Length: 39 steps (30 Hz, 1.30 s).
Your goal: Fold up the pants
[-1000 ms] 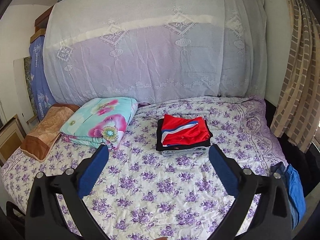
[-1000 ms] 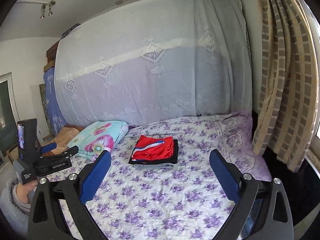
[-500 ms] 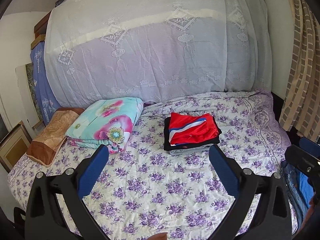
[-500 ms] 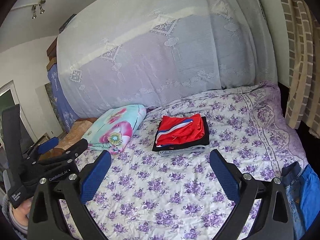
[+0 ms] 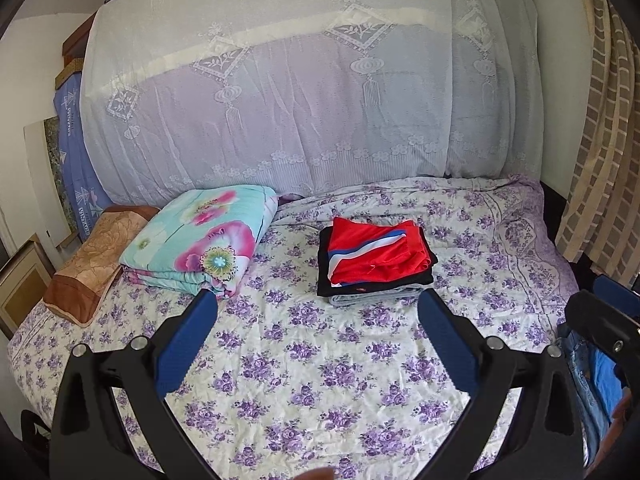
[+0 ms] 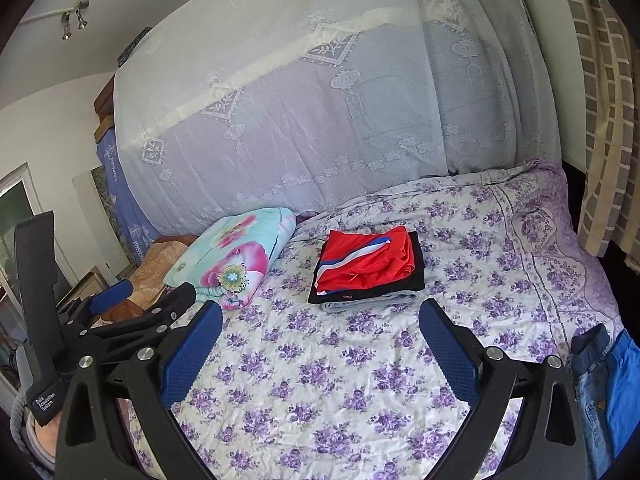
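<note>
Purple-flowered bedsheet (image 6: 328, 380) carries a finished stack of folded red, black and grey garments (image 6: 366, 270) mid-frame; blue denim pants (image 6: 600, 392), lower right, await folding. Left gripper (image 5: 318, 344) and right gripper (image 6: 320, 346) both spread, empty.

A pair of blue denim jeans (image 6: 592, 392) lies crumpled at the right edge of the bed, its dark elastic waistband bunched toward the mattress, a small tan patch showing on the washed denim. Bright blue fabric (image 6: 624, 372) lies against its outer side. From the left side the jeans (image 5: 580, 376) are half hidden.
</note>
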Each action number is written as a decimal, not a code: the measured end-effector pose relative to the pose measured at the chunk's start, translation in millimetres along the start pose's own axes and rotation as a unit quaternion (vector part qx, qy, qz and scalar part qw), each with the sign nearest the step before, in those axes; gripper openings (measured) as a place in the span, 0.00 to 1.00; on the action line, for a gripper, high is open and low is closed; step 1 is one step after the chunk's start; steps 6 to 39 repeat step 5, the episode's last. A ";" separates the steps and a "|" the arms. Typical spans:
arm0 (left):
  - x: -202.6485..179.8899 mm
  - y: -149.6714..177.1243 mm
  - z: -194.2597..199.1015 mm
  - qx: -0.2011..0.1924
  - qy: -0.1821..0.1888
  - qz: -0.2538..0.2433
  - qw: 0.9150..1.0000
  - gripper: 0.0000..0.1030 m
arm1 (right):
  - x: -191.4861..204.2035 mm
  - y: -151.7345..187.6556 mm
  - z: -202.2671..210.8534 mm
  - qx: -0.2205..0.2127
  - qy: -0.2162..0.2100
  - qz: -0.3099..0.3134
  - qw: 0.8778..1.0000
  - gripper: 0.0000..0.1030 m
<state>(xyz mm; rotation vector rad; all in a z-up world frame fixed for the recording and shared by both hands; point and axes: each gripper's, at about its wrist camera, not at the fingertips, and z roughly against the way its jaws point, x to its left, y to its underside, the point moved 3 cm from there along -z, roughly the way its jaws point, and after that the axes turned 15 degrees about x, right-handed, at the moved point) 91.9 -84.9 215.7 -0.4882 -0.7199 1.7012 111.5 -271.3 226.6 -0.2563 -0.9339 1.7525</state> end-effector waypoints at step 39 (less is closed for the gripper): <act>1.1 -1.5 -4.2 0.005 0.005 0.003 1.000 0.95 | 2.9 -2.8 -3.7 0.001 -0.005 0.006 1.000 0.96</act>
